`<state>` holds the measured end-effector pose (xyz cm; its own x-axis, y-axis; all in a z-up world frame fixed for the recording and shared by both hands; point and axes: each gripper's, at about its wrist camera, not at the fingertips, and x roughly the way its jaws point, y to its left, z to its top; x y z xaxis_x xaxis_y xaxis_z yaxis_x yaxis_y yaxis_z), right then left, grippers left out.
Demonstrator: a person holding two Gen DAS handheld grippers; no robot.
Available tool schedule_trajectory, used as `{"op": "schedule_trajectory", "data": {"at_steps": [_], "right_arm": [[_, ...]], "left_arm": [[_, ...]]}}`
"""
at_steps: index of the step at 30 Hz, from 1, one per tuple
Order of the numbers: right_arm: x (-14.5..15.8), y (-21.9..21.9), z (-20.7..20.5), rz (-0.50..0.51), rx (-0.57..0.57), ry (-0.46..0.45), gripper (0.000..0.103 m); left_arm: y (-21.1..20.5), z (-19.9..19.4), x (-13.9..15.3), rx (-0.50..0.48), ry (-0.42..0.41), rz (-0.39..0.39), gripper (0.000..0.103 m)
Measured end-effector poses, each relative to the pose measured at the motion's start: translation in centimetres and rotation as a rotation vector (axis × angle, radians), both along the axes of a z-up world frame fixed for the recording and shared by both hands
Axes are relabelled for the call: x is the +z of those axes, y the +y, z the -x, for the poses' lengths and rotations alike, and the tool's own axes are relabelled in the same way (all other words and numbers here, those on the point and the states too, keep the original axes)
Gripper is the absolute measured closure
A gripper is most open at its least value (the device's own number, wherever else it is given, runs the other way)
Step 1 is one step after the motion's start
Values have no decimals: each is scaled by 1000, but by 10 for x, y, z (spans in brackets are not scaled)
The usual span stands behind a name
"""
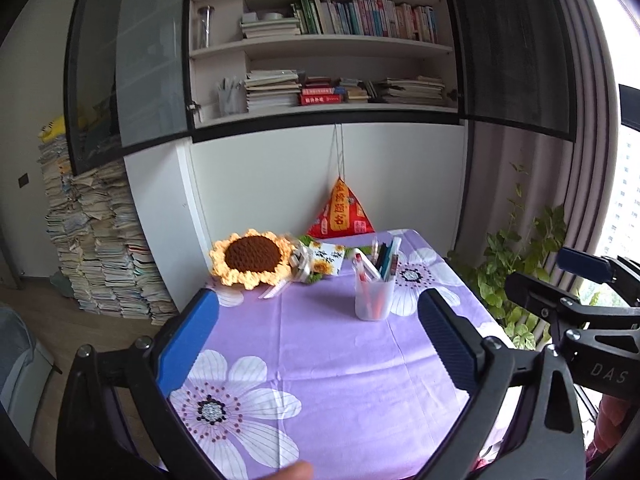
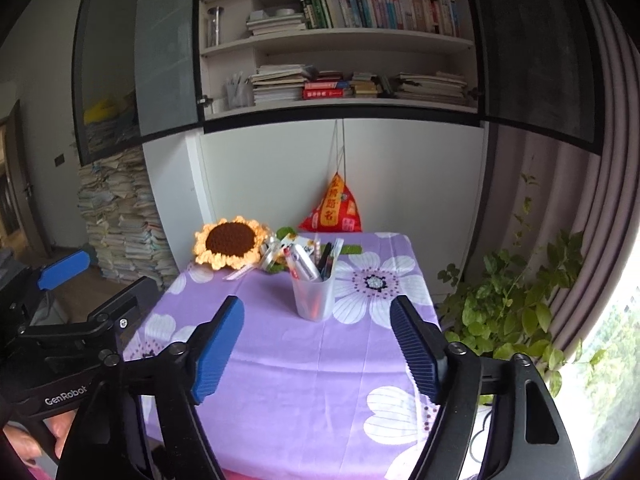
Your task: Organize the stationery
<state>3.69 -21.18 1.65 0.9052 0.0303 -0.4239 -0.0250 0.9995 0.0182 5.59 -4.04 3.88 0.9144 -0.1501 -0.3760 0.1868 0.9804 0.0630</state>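
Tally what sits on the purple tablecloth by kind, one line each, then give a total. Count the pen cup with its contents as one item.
Translucent pen cup with pens: 1
Crocheted sunflower: 1
Red pyramid-shaped pouch: 1
Small sunflower-print pack with ribbon: 1
Total: 4
The pens inside the cup overlap too much to count.

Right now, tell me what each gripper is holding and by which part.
Nothing is held. The left gripper and the right gripper are both open and empty; the pens stand in the cup.
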Motion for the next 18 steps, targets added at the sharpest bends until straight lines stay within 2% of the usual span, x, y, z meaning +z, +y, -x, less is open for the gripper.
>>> {"op": "schedule_trajectory", "data": {"at_steps": [8, 13, 18], "right_arm": [[21, -5, 5, -34, -31, 26, 21], [31, -3, 14, -19, -34, -8, 21], [30, 1, 13, 7, -33, 1, 21]], "left_arm": [[3, 6, 22, 12, -2, 28, 3], [4, 11, 22, 11, -17, 41, 1], [3, 8, 20, 6, -1, 42, 1]]}}
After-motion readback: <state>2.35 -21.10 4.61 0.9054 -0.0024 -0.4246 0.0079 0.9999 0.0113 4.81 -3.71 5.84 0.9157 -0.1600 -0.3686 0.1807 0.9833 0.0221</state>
